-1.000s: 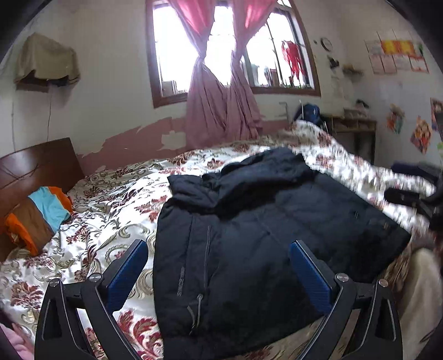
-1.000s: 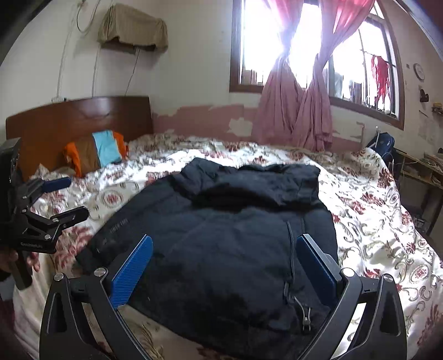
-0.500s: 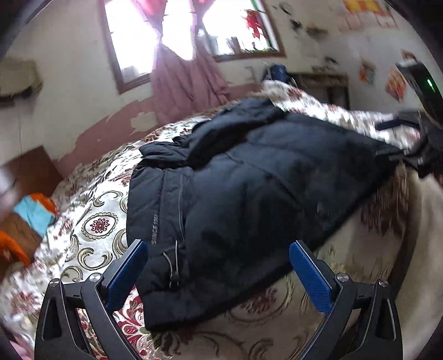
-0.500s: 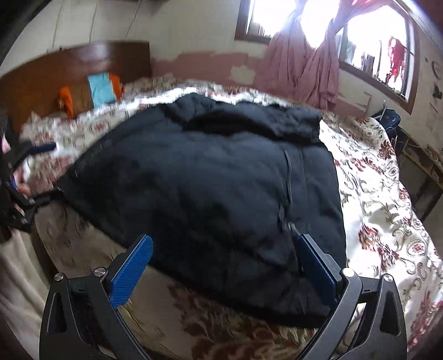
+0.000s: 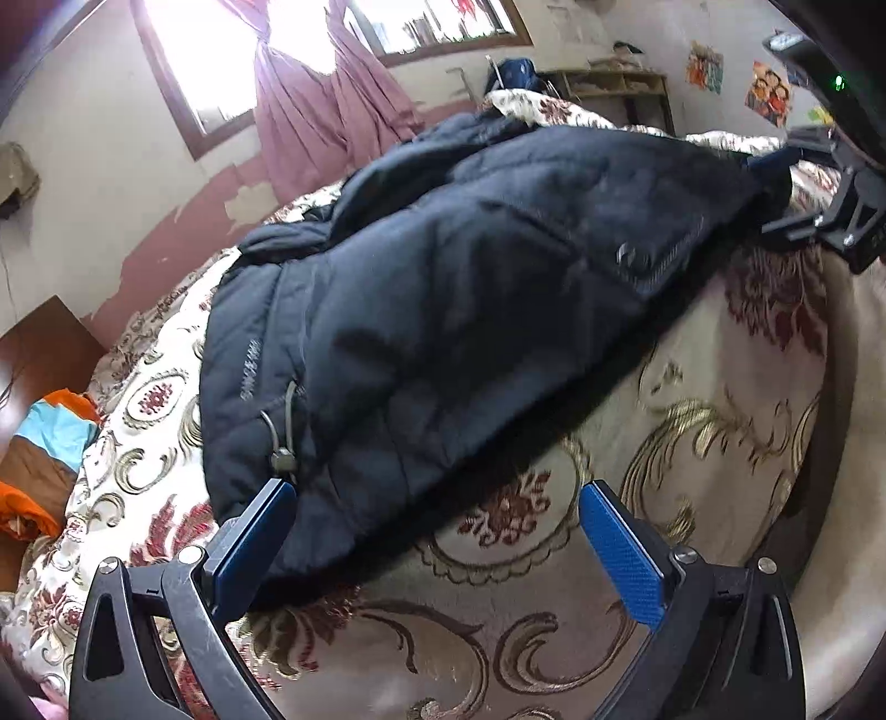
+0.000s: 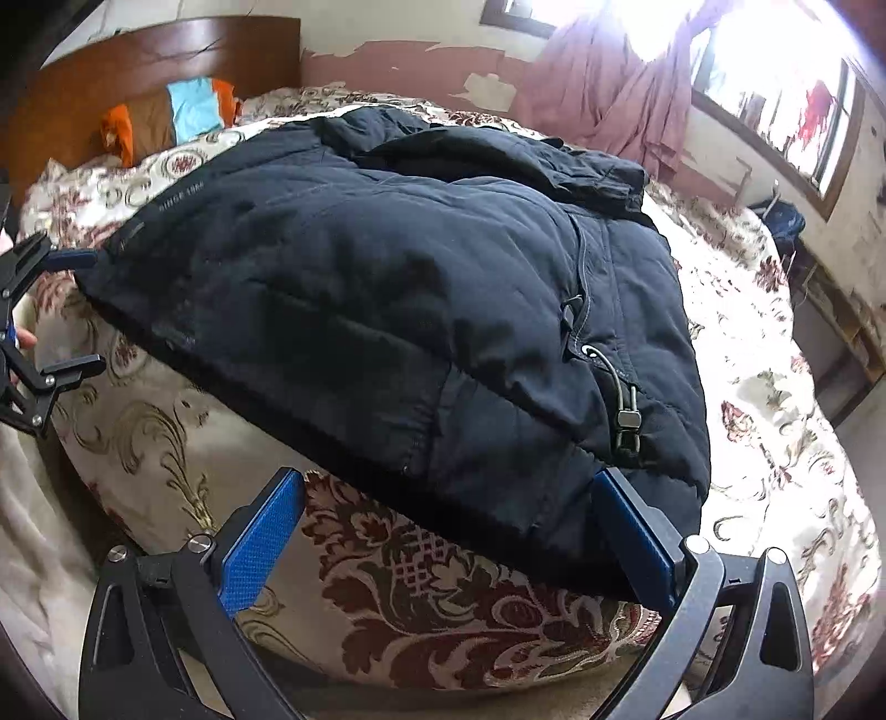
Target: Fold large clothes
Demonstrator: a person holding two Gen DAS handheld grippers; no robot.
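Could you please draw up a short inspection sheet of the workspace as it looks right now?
Surface: bed with floral bedspread.
Job's things: dark padded jacket lying spread on the bedspread, hem toward the near edge, zipper pull showing.
Clutter: orange, brown and blue cloth by the headboard.
Grippers: left gripper open, at one hem corner; right gripper open, at the other; neither clamps fabric.
Cables: nothing seen.
Surroundings: pink curtains, window, peeling wall, posters.
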